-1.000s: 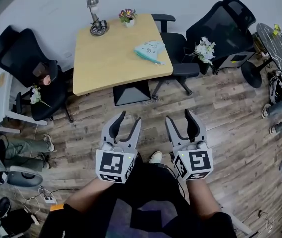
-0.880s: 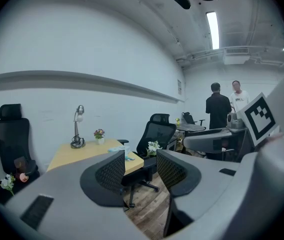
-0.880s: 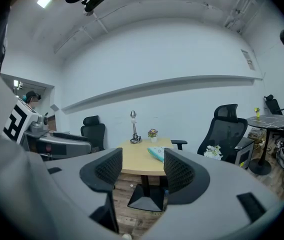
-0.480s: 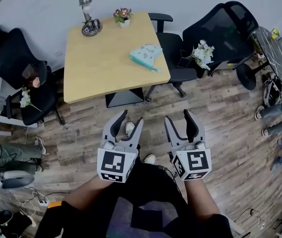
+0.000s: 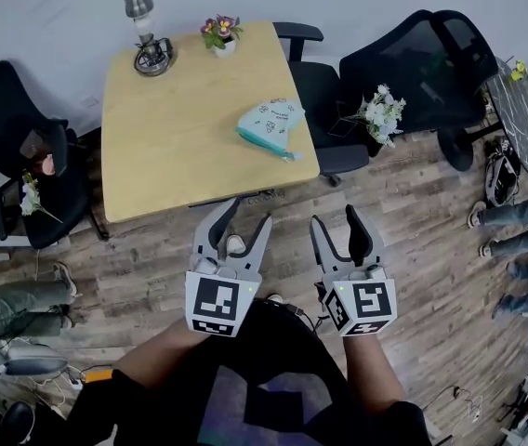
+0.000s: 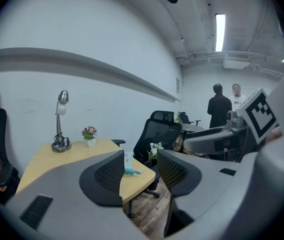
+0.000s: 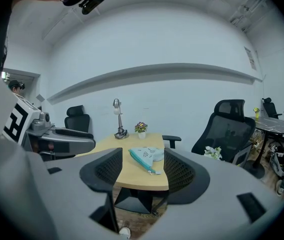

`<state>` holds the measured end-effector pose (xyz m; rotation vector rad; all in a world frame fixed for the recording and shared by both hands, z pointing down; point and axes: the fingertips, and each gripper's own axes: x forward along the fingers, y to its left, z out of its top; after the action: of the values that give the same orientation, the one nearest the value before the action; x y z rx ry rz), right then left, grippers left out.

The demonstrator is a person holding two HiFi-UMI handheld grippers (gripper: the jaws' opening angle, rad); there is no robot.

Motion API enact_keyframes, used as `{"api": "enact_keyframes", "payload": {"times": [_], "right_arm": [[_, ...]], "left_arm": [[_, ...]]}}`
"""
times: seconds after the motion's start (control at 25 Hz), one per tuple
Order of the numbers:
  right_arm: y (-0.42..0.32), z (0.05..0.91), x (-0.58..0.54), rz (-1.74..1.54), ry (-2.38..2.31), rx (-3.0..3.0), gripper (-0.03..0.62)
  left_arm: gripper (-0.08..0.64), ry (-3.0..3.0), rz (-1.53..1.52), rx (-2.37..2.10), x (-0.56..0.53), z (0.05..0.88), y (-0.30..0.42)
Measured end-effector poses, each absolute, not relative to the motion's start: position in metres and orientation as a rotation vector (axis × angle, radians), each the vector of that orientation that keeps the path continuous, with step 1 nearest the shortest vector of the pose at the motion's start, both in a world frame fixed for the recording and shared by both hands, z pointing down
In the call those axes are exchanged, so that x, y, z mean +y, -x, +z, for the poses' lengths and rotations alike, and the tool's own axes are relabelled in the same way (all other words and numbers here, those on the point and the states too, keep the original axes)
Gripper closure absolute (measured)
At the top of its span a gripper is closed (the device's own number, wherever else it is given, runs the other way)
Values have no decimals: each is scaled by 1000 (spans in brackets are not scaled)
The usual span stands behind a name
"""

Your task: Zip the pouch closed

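**While the pouch (image 5: 269,124) lay on the table (image 5: 171,156), both grippers stood wide and empty**

Though they were held out side by side low in the head view, the left gripper (image 5: 244,219) and the right gripper (image 5: 336,223) gripped nothing. Each had its fingers spread wide, with only air between the pads. The left jaws had just been opening a little further. In the head view a shoe (image 5: 234,244) on the wooden floor (image 5: 413,212) showed through the left gap.

Compared with a second earlier, the table had slid down the frame towards the grippers. Its near edge, formerly well above the fingertips, now sat just behind the left gripper's tips in the picture. The light teal pouch had come down with it. It lay flat near the table's right edge, above the two grippers in the frame and well apart from both. The black chair (image 5: 8,119) at the upper left had slipped partly out of frame.

At the table's far edge a small white pot (image 5: 219,49) held a few flowers, with a desk lamp (image 5: 148,45) just left of it. What the pouch held could not be told.
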<state>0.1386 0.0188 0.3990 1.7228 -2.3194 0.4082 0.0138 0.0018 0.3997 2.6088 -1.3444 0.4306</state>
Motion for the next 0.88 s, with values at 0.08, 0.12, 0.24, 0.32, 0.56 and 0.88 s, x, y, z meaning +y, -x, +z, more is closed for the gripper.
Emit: {"api": "enact_keyframes", "payload": {"times": [0.08,0.12,0.24,0.32,0.56,0.88], "right_arm": [[-141,400,1,407,-1727,-2306,334],[-141,400,-7,404,-1731,-2297,334],[-143,400,-29,394,-1745,-2268,334],[-144,399,-42,382,-1751,-2251,334],[-136,399,-70,358,-1749,-2218,336],[-124,412,-87,363,-1712,-2195,334]], "left_arm": [[364,-2613,430,-1336,-13,398,-14],[362,-2617,430,-1332,-20,398,-14],[360,-2619,439,-1325,-40,399,-9],[359,-2619,435,-1327,-54,397,-4],[356,-2638,422,-1307,-84,394,10],[342,-2625,433,-1302,-105,403,28]]}}
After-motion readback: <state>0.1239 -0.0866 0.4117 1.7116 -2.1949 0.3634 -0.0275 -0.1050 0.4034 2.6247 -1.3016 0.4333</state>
